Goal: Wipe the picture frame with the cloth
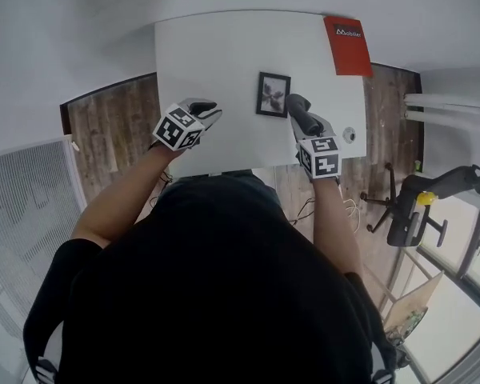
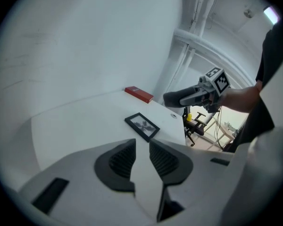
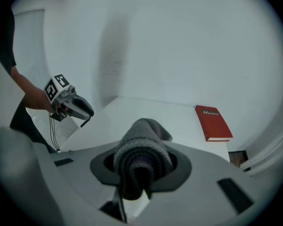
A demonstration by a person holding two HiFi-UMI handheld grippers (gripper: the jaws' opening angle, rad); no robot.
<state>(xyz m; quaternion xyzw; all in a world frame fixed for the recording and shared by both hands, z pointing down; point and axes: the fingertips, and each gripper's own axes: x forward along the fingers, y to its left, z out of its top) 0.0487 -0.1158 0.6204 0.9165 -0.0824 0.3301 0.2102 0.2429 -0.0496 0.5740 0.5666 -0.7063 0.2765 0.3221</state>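
My right gripper [image 1: 301, 117] is clamped on a folded grey knitted cloth [image 3: 142, 147]. The small black picture frame [image 1: 273, 94] lies flat on the white table [image 1: 208, 54] just to its left. My left gripper [image 2: 142, 161] has its jaws slightly apart with nothing between them. The frame lies ahead of it, a little to the right.

Office-like room: white desk [image 1: 208, 54], black swivel chair [image 1: 412, 214], wood-plank floor [image 1: 112, 126].

The left tool [image 2: 142, 144] has its jaws a little apart, nothing between. Ahead, the picture frame [image 2: 142, 125] lies flat on the white surface [image 2: 80, 121], a red book [image 2: 138, 94] beyond it.
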